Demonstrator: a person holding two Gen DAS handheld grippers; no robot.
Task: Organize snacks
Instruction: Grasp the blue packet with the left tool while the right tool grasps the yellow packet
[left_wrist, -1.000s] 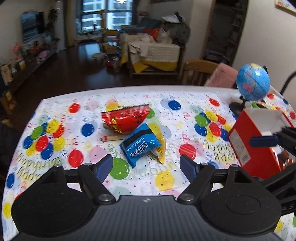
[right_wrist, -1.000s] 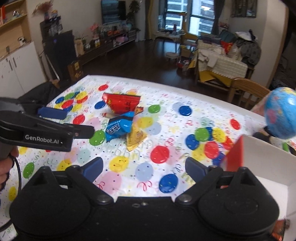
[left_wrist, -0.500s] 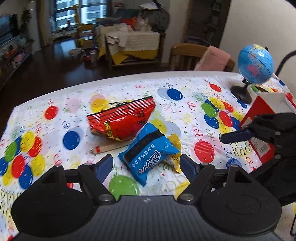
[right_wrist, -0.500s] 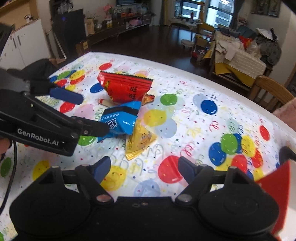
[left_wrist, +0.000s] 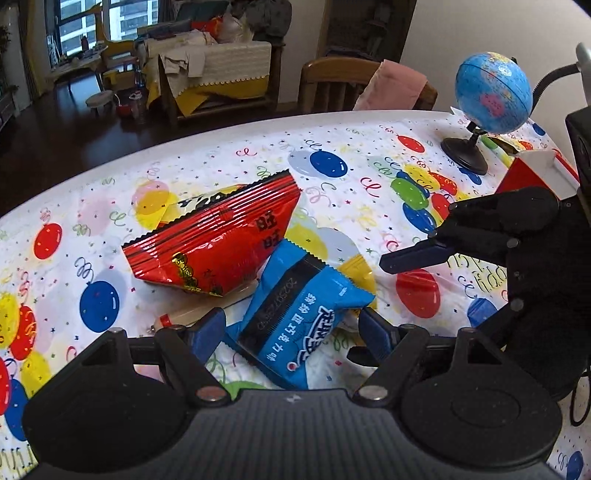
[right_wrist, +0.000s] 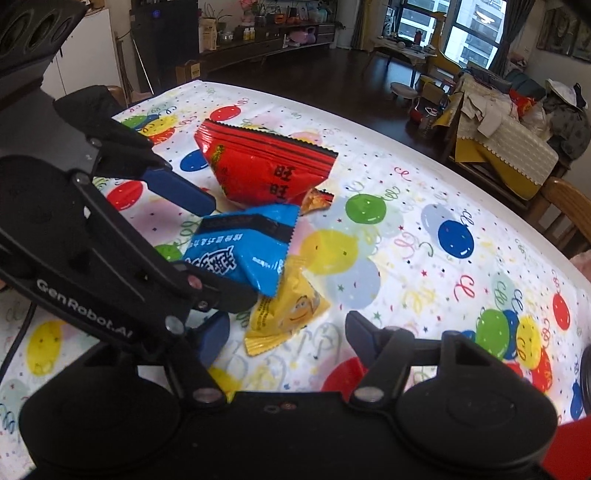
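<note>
Grippers (left_wrist: 291, 328) straddle snacks (right (right_wrist: 286, 334) closing).

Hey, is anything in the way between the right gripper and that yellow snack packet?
Partly. The blue packet lies over the yellow packet's far end, and the left gripper straddles the blue one beside it. The near end is clear between the closing right gripper fingers.

**Around the snack table**

A balloon-print tablecloth (left_wrist: 332, 147) covers the table. A small blue globe (left_wrist: 493, 98) on a black stand sits near its far right corner. Behind the table stands a wooden chair (left_wrist: 332, 85) with a pink cloth (left_wrist: 397, 83) draped over its back. Farther off, on dark floor, a piece of furniture under a yellow-and-white cover (left_wrist: 229, 62) carries piled laundry
</note>
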